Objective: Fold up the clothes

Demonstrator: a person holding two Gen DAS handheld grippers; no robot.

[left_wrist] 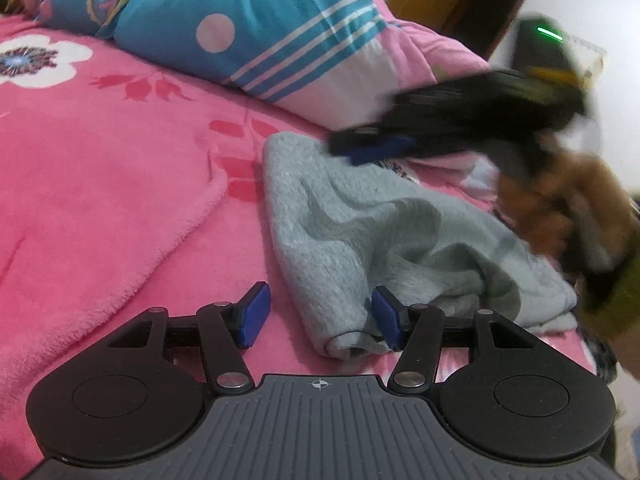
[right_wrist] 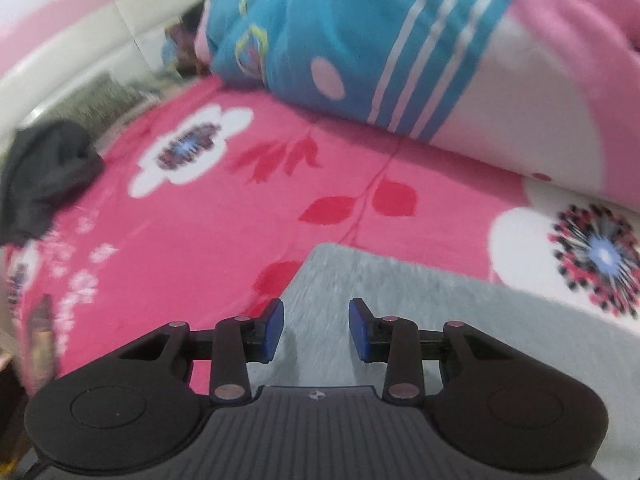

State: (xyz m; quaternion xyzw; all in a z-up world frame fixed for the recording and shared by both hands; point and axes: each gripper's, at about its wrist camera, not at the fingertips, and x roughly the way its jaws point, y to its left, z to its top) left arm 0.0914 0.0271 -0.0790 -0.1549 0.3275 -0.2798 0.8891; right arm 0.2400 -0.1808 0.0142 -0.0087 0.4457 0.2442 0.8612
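A grey fleece garment (left_wrist: 360, 240) lies rumpled on the pink floral blanket (left_wrist: 100, 184), its rolled near end between my left gripper's blue pads. My left gripper (left_wrist: 320, 320) is open and empty, just above that end. My right gripper (left_wrist: 372, 148) shows blurred in the left wrist view, over the garment's far edge. In the right wrist view my right gripper (right_wrist: 316, 330) is open and empty above the grey garment (right_wrist: 460, 320), near its corner. The blanket (right_wrist: 240, 220) stretches beyond it.
A blue, pink and white quilt (left_wrist: 248, 28) is heaped at the back of the bed and also fills the top of the right wrist view (right_wrist: 400, 48). A dark garment (right_wrist: 44, 176) lies at the far left. A wooden cabinet (left_wrist: 460, 4) stands beyond the bed.
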